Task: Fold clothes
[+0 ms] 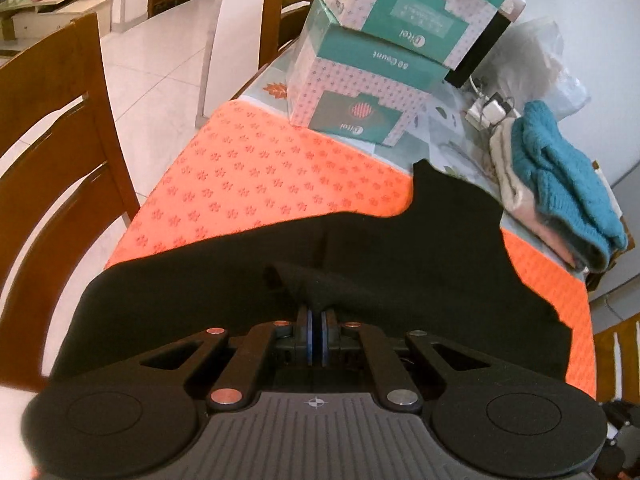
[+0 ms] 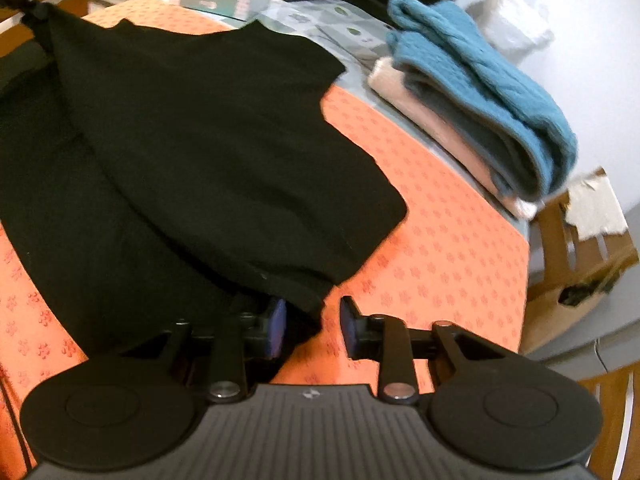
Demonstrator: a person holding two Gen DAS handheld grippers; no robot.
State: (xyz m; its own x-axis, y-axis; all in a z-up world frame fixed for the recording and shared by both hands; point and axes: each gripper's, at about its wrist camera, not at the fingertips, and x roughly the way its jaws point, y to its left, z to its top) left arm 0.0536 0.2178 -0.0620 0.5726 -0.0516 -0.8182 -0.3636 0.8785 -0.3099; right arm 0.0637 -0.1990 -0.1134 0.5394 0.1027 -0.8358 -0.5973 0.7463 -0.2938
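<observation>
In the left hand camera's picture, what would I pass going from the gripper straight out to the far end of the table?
left gripper → black garment → orange mat → patterned teal boxes

The left gripper (image 1: 318,330) has its jaws pinched on a fold of the black garment (image 1: 400,264); the garment lies on the orange cloth (image 1: 256,176). Stacked boxes (image 1: 380,60) and folded sweaters (image 1: 560,184) sit beyond.
</observation>
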